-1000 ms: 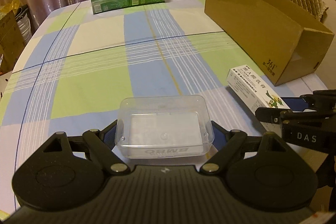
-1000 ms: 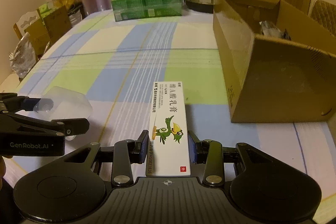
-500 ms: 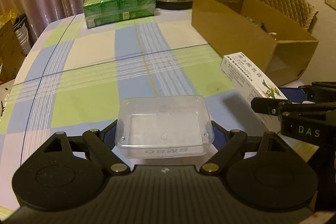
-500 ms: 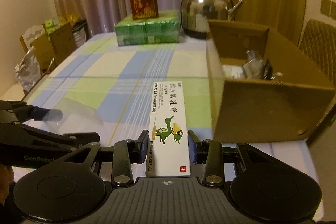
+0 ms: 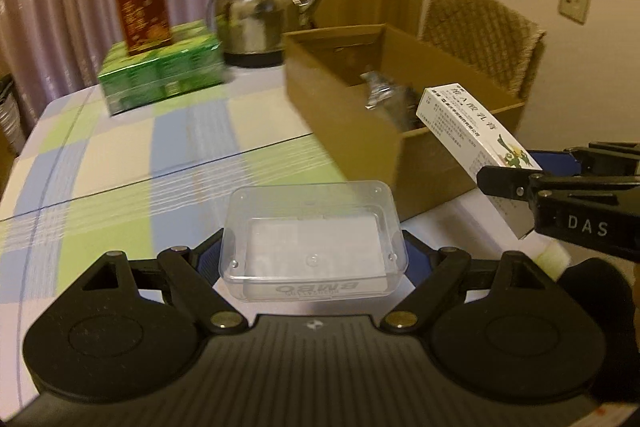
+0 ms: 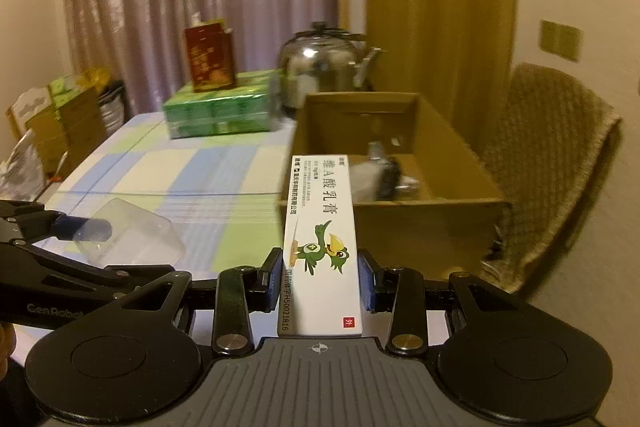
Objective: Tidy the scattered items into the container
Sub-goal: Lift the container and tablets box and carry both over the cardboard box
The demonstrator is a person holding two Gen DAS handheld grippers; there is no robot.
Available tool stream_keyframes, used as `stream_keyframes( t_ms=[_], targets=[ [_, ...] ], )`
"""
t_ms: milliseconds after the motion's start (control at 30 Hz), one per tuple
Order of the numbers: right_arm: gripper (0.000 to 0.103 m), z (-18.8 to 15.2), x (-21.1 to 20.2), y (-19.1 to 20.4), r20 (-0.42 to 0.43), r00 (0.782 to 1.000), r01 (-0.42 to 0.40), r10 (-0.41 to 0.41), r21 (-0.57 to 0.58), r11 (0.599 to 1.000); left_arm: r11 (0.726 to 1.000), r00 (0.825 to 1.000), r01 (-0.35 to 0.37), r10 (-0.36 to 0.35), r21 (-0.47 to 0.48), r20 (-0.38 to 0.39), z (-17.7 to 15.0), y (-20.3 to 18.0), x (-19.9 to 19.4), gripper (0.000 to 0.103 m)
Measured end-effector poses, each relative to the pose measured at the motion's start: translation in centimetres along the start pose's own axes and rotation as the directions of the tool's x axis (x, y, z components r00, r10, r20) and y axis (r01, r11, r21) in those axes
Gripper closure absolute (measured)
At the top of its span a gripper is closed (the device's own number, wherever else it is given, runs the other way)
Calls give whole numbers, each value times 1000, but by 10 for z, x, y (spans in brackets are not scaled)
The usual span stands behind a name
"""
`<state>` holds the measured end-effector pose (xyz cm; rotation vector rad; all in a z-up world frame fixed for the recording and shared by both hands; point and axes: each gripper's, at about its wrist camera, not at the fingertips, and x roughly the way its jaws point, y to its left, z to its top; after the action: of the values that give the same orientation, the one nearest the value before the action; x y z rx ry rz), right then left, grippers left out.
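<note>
Cardboard box (image 6: 400, 227) nearer, interior now visible

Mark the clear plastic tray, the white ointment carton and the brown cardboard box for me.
Clear plastic tray (image 5: 314, 247): left wrist view, its flat transparent bottom.
White ointment carton (image 6: 322, 227): right wrist view, its printed top face.
Brown cardboard box (image 6: 394, 227): right wrist view, its near outer wall.

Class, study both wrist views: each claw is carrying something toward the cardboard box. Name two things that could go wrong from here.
1. The right claw grips the white carton only near one end; the long overhang could catch the cardboard box wall.
2. The left claw holds a smooth clear plastic tub, which might slip or flex.
</note>
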<state>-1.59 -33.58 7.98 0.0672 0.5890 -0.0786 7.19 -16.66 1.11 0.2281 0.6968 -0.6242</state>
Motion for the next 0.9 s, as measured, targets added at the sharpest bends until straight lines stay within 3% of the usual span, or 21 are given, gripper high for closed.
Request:
stream_keyframes(
  t_ms=[367, 900],
  targets=[
    [68, -5, -22, -45, 5, 998, 66, -66, 41, 997, 996, 997, 73, -74, 44, 17, 18, -50, 6, 19],
    [68, 9, -23, -70, 31, 996, 83, -84, 53, 995, 994, 994, 93, -96, 55, 55, 45, -64, 12, 19]
  ],
)
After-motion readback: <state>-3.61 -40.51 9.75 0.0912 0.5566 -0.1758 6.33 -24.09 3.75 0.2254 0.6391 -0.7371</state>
